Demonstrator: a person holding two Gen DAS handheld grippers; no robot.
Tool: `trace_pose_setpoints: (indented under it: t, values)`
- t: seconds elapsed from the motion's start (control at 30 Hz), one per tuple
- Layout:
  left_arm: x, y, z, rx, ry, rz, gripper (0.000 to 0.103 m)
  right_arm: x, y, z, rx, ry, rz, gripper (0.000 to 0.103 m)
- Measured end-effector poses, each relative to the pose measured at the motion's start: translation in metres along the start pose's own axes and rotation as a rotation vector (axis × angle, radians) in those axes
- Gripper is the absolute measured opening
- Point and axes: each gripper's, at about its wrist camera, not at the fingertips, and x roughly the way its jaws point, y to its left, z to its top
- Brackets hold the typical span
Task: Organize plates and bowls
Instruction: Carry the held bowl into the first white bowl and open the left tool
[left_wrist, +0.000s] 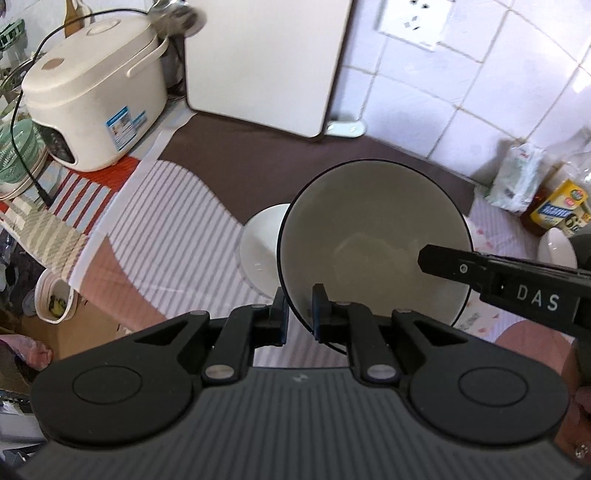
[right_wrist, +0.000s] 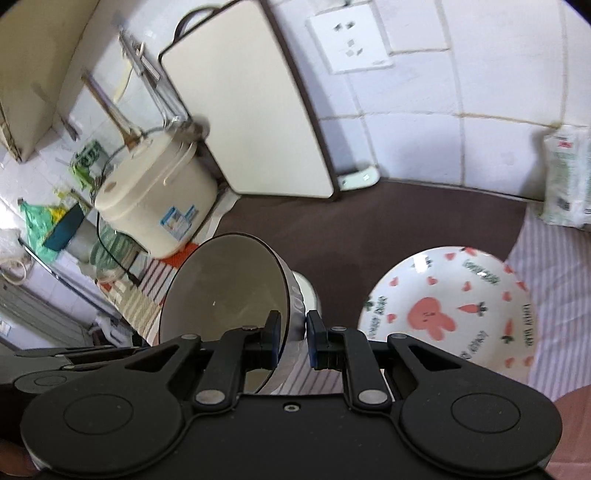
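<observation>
While I hold one dark-rimmed bowl (left_wrist: 373, 240) tilted above the cloth (left_wrist: 177, 229), both of my grippers pinch its rim: the left gripper (left_wrist: 300, 310) on the near edge, the right gripper (right_wrist: 293, 338) narrowed on the wall. Behind it I count one small white bowl (left_wrist: 258, 251) and, to the right, one rabbit plate (right_wrist: 447, 314). Further out I see one rice cooker (left_wrist: 92, 96), one cutting board (left_wrist: 266, 62) and one bottle (left_wrist: 557, 206).
</observation>
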Motion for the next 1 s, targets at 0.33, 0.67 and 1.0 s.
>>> trace_pose_setpoints:
  t: [0.33,0.67,1.0]
  values:
    - [0.040,0.041,0.006,0.007,0.062,0.005,0.011,0.057,0.027,-0.001,-0.015,0.056,-0.018,0.018]
    - [0.081,0.049,0.017,0.079,0.106,-0.003,0.011,0.094,0.034,-0.009,-0.060,0.038,-0.109,0.018]
    - [0.109,0.052,0.022,0.101,0.171,-0.001,0.012,0.119,0.029,-0.010,-0.105,0.040,-0.160,0.018]
